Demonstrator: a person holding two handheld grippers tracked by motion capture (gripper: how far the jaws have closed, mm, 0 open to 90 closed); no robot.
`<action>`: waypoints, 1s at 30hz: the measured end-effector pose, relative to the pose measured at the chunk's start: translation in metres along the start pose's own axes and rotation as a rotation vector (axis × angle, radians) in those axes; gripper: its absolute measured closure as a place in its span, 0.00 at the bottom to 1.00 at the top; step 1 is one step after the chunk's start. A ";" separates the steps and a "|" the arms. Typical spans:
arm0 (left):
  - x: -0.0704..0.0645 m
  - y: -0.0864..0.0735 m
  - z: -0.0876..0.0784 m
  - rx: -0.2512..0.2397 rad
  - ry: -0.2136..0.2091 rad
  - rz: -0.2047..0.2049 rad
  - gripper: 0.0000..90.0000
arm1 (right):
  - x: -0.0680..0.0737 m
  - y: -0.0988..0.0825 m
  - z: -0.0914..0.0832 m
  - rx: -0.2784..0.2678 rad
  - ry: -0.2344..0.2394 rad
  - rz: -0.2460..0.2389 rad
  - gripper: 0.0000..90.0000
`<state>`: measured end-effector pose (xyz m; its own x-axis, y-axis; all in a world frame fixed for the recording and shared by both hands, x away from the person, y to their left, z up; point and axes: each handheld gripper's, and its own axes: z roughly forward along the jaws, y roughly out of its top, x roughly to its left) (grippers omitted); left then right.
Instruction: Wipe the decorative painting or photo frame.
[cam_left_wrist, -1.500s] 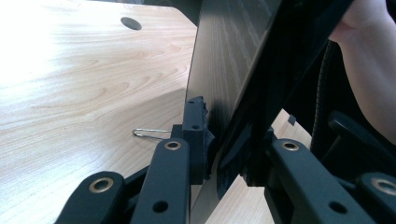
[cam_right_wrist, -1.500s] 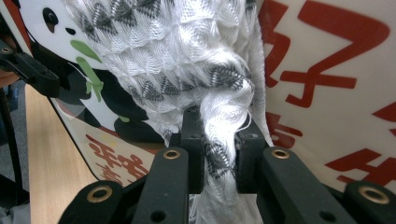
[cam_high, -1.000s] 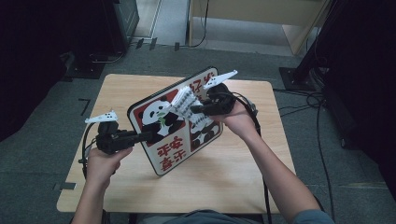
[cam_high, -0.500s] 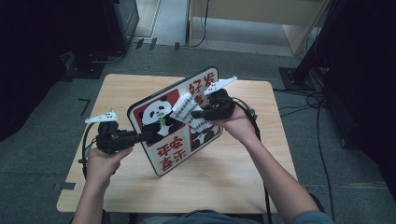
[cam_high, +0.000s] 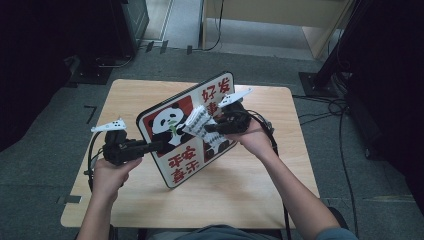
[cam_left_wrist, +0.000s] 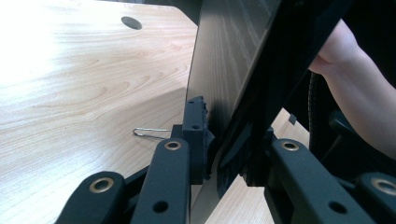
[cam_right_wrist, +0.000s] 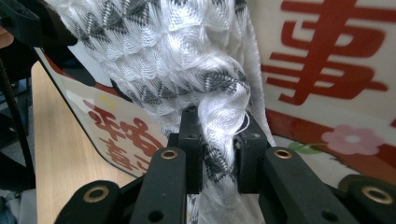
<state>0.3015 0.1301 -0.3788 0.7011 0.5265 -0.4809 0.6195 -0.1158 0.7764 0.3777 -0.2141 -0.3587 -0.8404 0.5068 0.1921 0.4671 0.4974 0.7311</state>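
Note:
A panda sign board (cam_high: 180, 150) with red characters stands tilted on the wooden table (cam_high: 240, 200). My left gripper (cam_high: 157, 146) is shut on its left edge; in the left gripper view the jaws clamp the dark board edge (cam_left_wrist: 224, 140). My right gripper (cam_high: 207, 128) is shut on a white and grey patterned cloth (cam_high: 199, 121) and presses it against the board's face. In the right gripper view the cloth (cam_right_wrist: 187, 70) bunches between the jaws in front of the board (cam_right_wrist: 336, 70).
A thin wire clip (cam_left_wrist: 149, 133) lies on the table beside the board's foot. Cables (cam_high: 270, 135) trail from the right gripper over the table. Dark cabinets and a stand's base (cam_high: 320, 82) surround the table on grey floor.
My right gripper with the cloth has slid down a little across the board's face. The left gripper and the board have stayed put.

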 end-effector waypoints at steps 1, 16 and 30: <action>0.000 0.000 0.000 0.000 -0.001 0.000 0.85 | 0.000 -0.002 0.001 0.001 0.003 0.003 0.86; 0.000 0.000 0.000 0.000 0.001 0.001 0.85 | 0.000 -0.017 0.010 0.008 0.008 0.018 0.86; 0.000 0.000 0.000 0.003 0.001 0.004 0.85 | 0.003 -0.030 0.019 0.030 0.006 0.007 0.86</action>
<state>0.3013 0.1301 -0.3784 0.7036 0.5266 -0.4771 0.6175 -0.1208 0.7773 0.3669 -0.2140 -0.3924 -0.8386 0.5062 0.2013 0.4810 0.5145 0.7099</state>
